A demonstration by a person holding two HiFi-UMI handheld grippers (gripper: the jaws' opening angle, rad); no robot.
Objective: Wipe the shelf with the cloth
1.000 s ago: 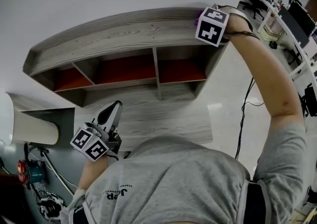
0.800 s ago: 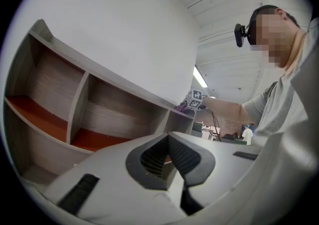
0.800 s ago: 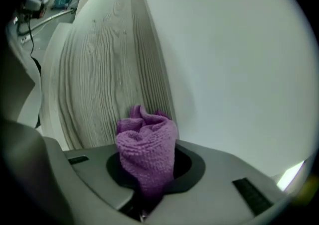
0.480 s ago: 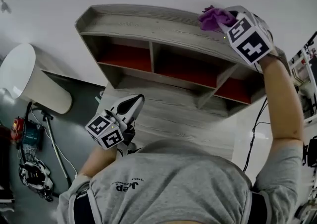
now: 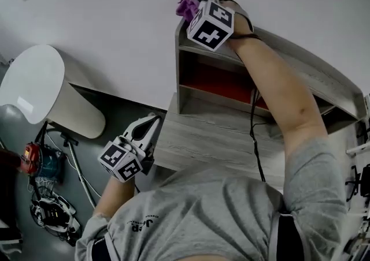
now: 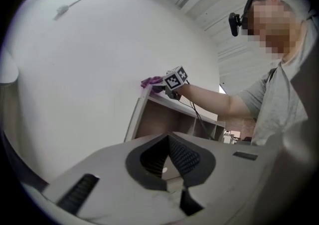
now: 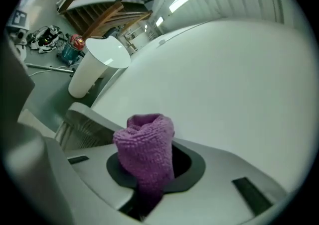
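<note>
The grey wooden shelf (image 5: 326,81) has red-backed compartments and stands against the white wall. A purple cloth (image 5: 186,7) rests at the left end of its top board, with my right gripper (image 5: 194,10) shut on it. In the right gripper view the cloth (image 7: 146,145) bulges out of the right gripper (image 7: 149,171), above the shelf's edge (image 7: 84,124). My left gripper (image 5: 154,118) hangs low at the desk's left corner, shut with nothing in it. The left gripper view looks over the left gripper (image 6: 168,140) up at the shelf (image 6: 164,119) and the cloth (image 6: 150,81).
A grey wooden desk top (image 5: 214,138) lies under the shelf. A white cylinder (image 5: 46,92) stands on the floor to the left, also seen as the white cylinder (image 7: 97,67). A red and teal tool (image 5: 36,160) and cables lie on the floor beside it.
My right gripper has carried the cloth along the shelf's top board from its right end to its left end. The head view has swung round. The left gripper has stayed low.
</note>
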